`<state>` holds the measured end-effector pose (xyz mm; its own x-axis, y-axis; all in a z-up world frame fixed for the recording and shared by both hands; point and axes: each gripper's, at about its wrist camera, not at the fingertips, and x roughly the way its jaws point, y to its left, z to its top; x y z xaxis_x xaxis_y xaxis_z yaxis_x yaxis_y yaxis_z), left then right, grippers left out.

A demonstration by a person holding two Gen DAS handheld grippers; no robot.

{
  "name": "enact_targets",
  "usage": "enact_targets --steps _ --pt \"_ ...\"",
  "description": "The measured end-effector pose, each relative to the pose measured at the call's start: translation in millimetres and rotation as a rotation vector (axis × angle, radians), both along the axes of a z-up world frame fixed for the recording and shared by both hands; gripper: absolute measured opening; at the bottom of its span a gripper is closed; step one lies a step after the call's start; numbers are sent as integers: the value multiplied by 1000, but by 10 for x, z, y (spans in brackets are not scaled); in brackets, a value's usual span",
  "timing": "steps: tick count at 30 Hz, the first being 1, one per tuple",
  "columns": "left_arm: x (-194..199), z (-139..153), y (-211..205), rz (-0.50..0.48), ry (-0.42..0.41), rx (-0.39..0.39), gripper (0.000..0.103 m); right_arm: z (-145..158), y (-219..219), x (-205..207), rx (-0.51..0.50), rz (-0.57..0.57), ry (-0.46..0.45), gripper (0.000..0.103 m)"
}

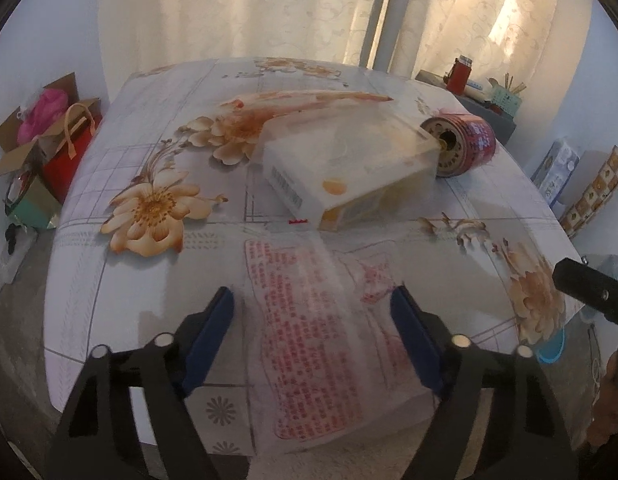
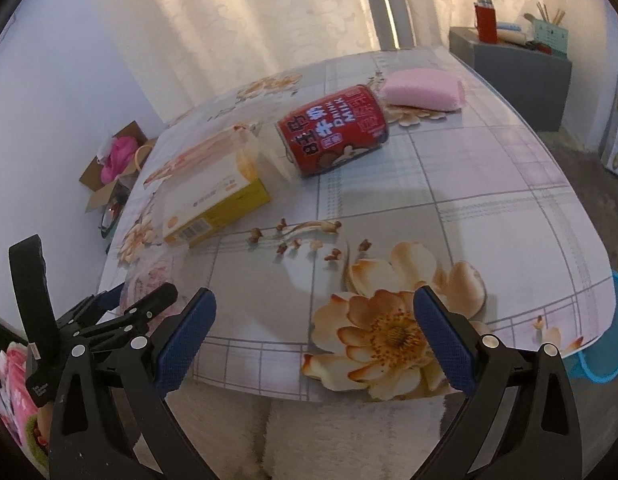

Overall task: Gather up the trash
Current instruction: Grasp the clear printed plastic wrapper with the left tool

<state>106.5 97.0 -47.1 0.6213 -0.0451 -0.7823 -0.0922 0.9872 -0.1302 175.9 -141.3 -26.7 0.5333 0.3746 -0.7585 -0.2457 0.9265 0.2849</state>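
Can [image 2: 333, 131] between box [image 2: 213, 196] and sponge [image 2: 423, 90]

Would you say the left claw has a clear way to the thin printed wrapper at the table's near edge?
Probably yes: the left claw hangs open right over the printed wrapper, nothing between them; the carton and milk can lie farther back.

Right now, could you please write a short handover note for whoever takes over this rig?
Left tool: open, straddling the translucent red-printed wrapper at the table's near edge; pads not pressing yet.
Right tool: open, empty, over the near edge.
Still on the table: yellow-white carton, red milk can on its side, pink sponge at the far end.
Done: nothing visibly collected.
Left: wrapper first, then carton and can. A blue bin sits below the table's right edge.
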Motion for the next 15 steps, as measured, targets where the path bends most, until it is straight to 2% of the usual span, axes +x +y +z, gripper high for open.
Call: enact_targets --steps 2,6,8,15 --pt "9 -2 -32 -6 6 1 66 10 -40 -11 2 -6 -4 95" --pt "0 -11 -97 -32 9 14 57 15 -122 -23 5 -22 -3 95" --pt "9 -8 -132 -45 12 12 48 19 -170 -33 7 -29 -1 95" --pt "-9 -2 -158 -54 2 -18 34 63 -291 -100 8 -52 -10 95"
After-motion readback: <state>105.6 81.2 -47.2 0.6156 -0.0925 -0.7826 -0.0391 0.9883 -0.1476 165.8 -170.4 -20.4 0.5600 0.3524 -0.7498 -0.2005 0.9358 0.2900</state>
